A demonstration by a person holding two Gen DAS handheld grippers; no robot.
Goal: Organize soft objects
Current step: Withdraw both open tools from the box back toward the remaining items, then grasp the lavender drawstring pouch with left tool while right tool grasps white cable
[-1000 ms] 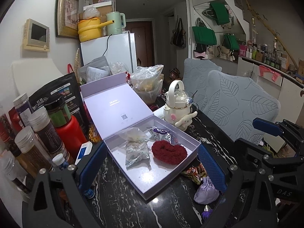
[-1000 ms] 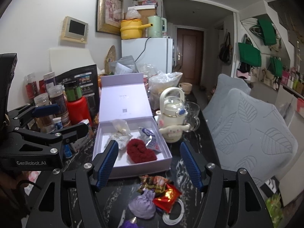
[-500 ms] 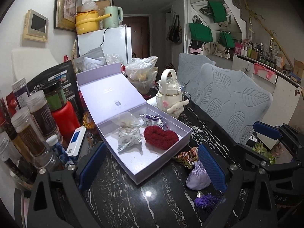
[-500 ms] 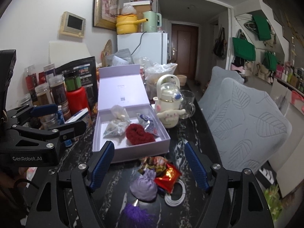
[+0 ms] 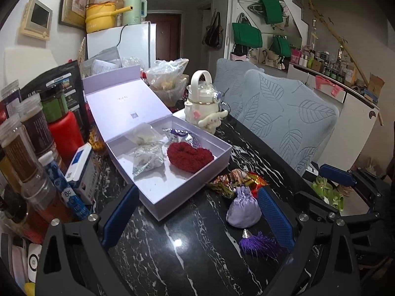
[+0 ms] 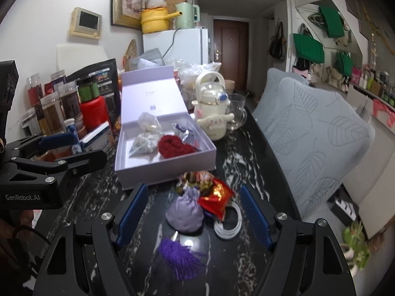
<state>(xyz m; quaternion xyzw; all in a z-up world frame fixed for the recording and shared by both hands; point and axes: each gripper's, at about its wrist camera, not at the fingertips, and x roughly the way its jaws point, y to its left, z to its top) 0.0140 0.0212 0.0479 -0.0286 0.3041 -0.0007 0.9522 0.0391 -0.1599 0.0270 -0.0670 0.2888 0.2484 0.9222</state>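
Note:
An open lilac box [image 5: 222,157] on the black marble table holds a red fuzzy heart [image 5: 190,156] and silvery sachets [image 5: 148,157]. In front of the box lie a lilac pouch [image 6: 185,212] with a purple tassel [image 6: 180,256], a brocade pouch [image 6: 197,180] and a red pouch [image 6: 216,197]. My right gripper [image 6: 195,212] is open, low over the table, and the lilac pouch sits between its fingers untouched. My left gripper [image 5: 196,217] is open over bare table by the box's near corner. The lilac pouch [image 5: 243,209] lies just inside its right finger.
Jars and bottles [image 5: 32,133], a red flask [image 5: 65,135] and a blue-white carton [image 5: 82,170] crowd the left edge. A white plush-clad kettle bottle [image 5: 202,103] and a glass mug [image 6: 235,111] stand behind the box. A white cable [image 6: 228,224] lies by the pouches. Grey leaf-patterned chairs [image 5: 288,123] line the right.
Both grippers have sunk toward the table and drawn back from the box. The lilac pouch and tassel now show between the right fingers, which stand a little wider.

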